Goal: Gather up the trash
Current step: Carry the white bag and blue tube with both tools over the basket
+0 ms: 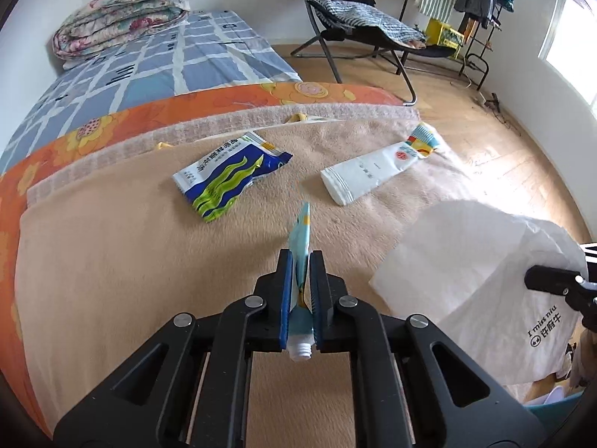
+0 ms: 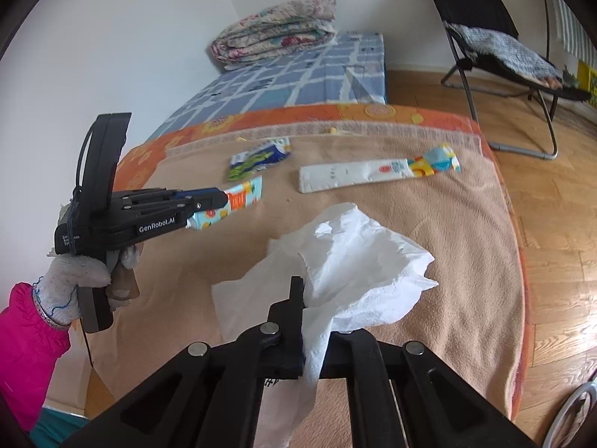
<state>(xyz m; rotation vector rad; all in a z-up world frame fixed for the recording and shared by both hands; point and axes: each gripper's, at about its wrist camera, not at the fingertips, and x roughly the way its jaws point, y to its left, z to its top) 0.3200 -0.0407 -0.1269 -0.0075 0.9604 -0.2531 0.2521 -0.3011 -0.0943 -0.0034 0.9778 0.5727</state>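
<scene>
bed [image 1: 112,246] covered by a tan fleece blanket [image 2: 466,246], orange floral sheet [image 1: 93,127] and blue checked sheet [image 1: 156,63] farther back, folded floral quilt [image 2: 276,30] at the far end. black folding chair [image 1: 350,18] on the wood floor [image 2: 552,194] beyond. white paper bag [image 1: 496,291] hangs at the right of the left wrist view, printed "i miss niu" with chinese characters under it, a black tool tip just against its edge. white tissue [image 2: 358,261] is crumpled and pinched in the right tool [image 2: 317,321], jaws closed on it, above the near part of the blanket; right finger is hidden by the tissue. left tool [image 1: 300,291], marked "genrobot.ai" on its side in the right wrist view, is closed on a light blue squeeze pouch [image 1: 300,257] with orange print, white threaded spout [image 1: 300,351] pointing back toward the camera, held clear above the blanket. white tube [image 1: 367,171] with a red round logo and a colourful crimped end lies on the blanket far right. blue and green snack wrapper [image 1: 224,175] with chinese text, too small to read, lies left of the tube, well apart. gloved left hand [image 2: 78,276], pink sleeve [image 2: 26,354].
</scene>
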